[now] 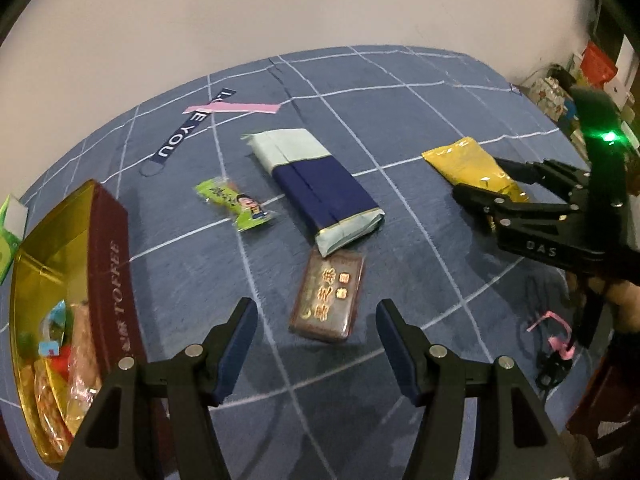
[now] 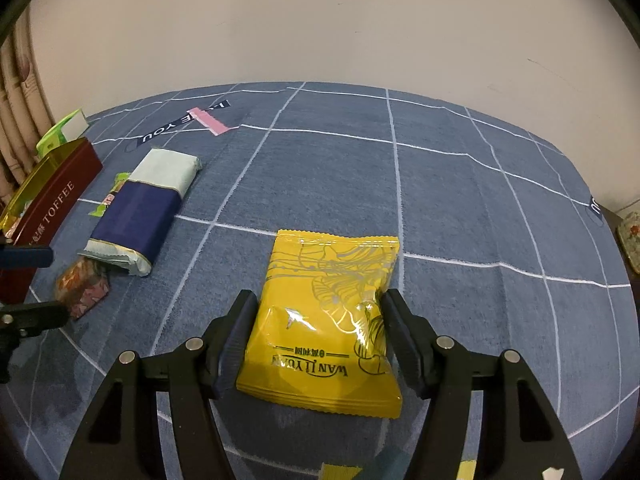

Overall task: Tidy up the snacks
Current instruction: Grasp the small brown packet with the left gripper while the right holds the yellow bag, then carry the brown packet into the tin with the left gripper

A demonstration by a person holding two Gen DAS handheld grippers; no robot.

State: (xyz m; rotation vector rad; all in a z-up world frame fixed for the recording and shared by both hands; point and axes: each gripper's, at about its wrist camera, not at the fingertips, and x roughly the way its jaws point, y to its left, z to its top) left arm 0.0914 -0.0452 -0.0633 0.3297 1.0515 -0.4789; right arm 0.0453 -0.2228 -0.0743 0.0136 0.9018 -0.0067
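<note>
Right gripper (image 2: 318,336) clamped on yellow snack bag (image 2: 326,320), presumably headed for toffee tin (image 1: 108,280) at counter's left edge. Left gripper (image 1: 316,344) half-open, empty, over brown snack pack (image 1: 328,296).

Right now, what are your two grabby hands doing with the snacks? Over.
Right gripper clamped on the yellow snack packet. Left gripper open, empty, above the brown sweet bar. Toffee tin at far left, nothing in the way.

wall (image 2: 320,20): plain, off-white | surface: covered by blue grid-lined cloth (image 2: 460,208) | curtain (image 2: 16,128): seen far left
</note>
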